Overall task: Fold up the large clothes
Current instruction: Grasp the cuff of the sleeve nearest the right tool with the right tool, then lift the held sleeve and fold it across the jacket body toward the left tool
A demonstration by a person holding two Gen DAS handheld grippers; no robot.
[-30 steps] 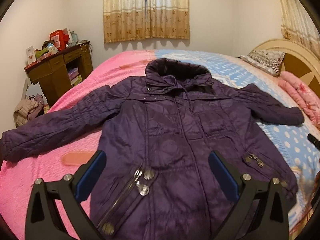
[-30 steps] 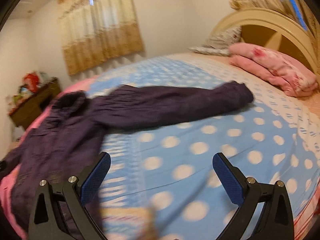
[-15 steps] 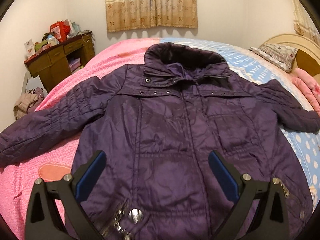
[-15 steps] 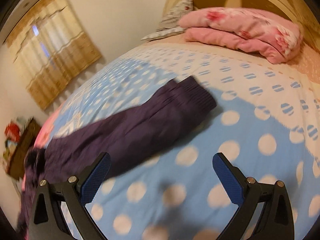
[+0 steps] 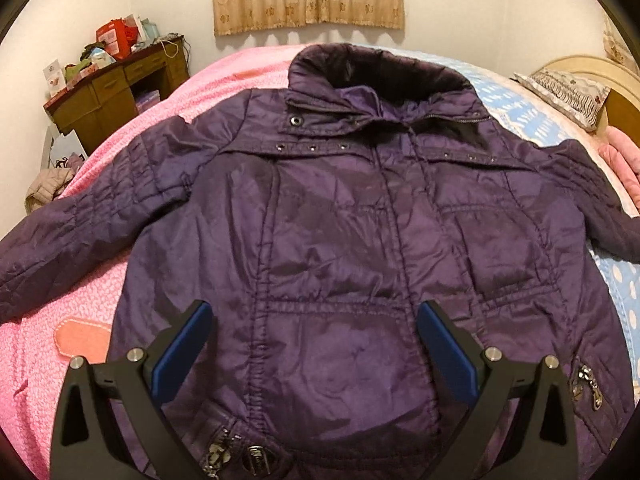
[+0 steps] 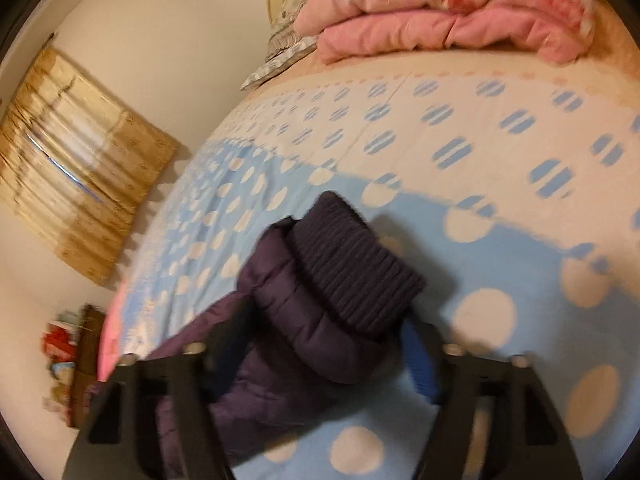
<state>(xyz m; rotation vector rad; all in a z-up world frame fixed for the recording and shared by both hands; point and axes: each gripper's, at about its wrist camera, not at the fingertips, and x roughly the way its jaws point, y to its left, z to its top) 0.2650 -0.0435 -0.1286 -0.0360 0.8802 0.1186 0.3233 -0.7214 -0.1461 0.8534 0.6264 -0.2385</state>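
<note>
Left gripper: two matte black, triangular-cutout finger frames, each faced with a flat blue pad and fastened by paired silver screws. Right gripper: identical black frames, motion-blurred; one blue pad visible at three o'clock.

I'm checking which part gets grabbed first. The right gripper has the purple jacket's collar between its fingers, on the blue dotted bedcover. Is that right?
Not the collar. The right wrist view shows the right gripper closing around the jacket's sleeve, just behind its ribbed cuff, on the blue dotted bedcover. The collar lies untouched in the left wrist view.
</note>
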